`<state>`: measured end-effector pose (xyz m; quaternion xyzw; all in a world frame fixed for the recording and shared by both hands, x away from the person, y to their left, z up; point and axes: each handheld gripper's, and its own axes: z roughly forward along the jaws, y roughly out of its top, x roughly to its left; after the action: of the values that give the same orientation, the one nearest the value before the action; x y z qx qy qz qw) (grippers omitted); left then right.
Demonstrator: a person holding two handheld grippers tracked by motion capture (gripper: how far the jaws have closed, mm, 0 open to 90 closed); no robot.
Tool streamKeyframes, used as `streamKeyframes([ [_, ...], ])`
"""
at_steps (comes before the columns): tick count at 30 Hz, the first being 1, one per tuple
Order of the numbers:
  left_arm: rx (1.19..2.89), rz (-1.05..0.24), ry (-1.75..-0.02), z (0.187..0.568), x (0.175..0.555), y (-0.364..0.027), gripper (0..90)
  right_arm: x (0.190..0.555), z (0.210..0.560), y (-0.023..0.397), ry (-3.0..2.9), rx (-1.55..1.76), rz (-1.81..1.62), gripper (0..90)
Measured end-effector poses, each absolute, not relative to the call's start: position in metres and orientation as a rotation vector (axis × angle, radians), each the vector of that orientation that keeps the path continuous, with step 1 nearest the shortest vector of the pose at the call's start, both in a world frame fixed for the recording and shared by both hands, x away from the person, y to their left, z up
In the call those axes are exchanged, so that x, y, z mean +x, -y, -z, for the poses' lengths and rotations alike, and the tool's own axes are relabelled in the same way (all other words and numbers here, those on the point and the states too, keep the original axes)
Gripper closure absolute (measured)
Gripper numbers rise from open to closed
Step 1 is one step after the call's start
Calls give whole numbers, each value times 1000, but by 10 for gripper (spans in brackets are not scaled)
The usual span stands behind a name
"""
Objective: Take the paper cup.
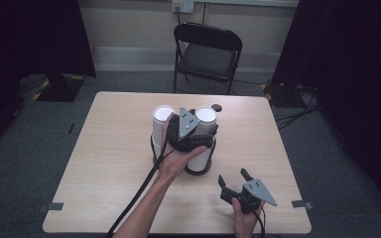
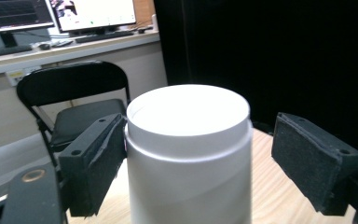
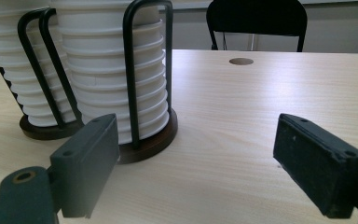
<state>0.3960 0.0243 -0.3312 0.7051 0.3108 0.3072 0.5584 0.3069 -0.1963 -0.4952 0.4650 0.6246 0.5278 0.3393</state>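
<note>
Paper cups, white and ribbed where their rolled rims nest, stand in two tall stacks (image 3: 107,70) on dark round wooden bases (image 3: 144,144), each stack caged by thin black wire hoops (image 3: 130,70). They sit near the middle of a pale wood-grain table (image 1: 104,163), smooth and matte, with a small dark round spot (image 1: 217,107) toward its far edge. Behind the table stands a black folding chair (image 1: 206,54) with a padded seat.

The left gripper (image 1: 191,130) hangs over the right-hand stack, held in the person's left hand (image 1: 176,161). In the left gripper view its two black jaws, faced with rough foam-like pads (image 2: 98,158), straddle the top cup (image 2: 189,149), a smooth white cylinder with a clean open rim. The pad on the left of that view lies against the cup's wall or just beside it; the other stands clearly apart, so the tool is spread and not clamped.

The right gripper (image 1: 235,178) is low over the table's near right, well apart from the stacks, its jaws spread wide with nothing between them but bare tabletop.
</note>
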Motion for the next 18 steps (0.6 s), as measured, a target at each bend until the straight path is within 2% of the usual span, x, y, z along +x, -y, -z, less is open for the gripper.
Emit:
streamKeyframes([
  [18, 1758, -712, -806, 339, 418, -10, 191, 308, 495, 197, -1632, 1212, -1378, 139],
])
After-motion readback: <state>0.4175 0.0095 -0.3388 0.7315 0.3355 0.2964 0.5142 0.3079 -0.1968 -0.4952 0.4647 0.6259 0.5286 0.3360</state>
